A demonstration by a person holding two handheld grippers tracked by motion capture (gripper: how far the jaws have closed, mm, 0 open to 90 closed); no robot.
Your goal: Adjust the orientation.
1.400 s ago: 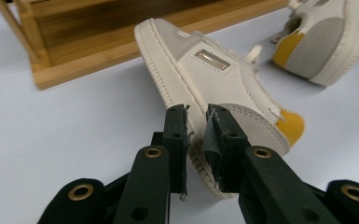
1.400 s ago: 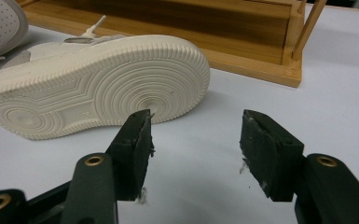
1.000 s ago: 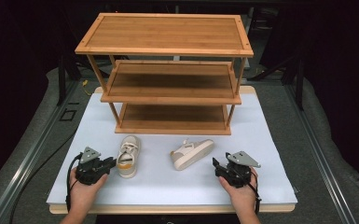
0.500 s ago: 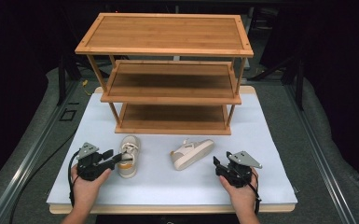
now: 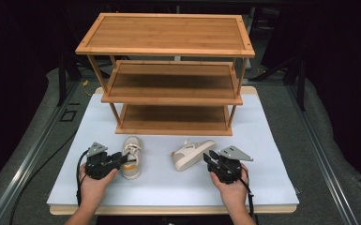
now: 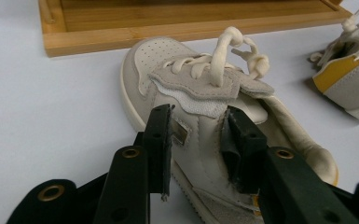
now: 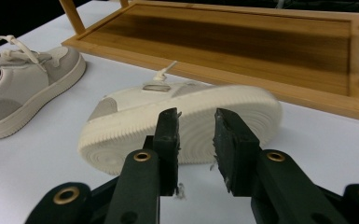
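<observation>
A cream sneaker (image 5: 131,151) (image 6: 168,60) stands upright on the white mat, toe toward the rack. My left gripper (image 5: 123,159) (image 6: 196,116) reaches it from the left and is open, its jaws straddling the shoe's near side wall below the tongue. A second cream sneaker (image 5: 193,153) (image 7: 121,135) lies on its side to the right, sole facing my right gripper (image 5: 208,157) (image 7: 196,116). That gripper is open just short of the sole, with nothing between its jaws. The upright sneaker (image 7: 23,88) also shows at the left of the right gripper view.
A three-tier wooden shoe rack (image 5: 169,33) stands at the back of the white mat (image 5: 267,140), all shelves bare. Its bottom shelf (image 7: 242,42) (image 6: 168,18) lies just beyond both shoes. Grey padding and dark floor surround the table.
My left gripper has moved right to the upright sneaker, and its jaws now reach around the shoe's side. The right gripper has barely moved.
</observation>
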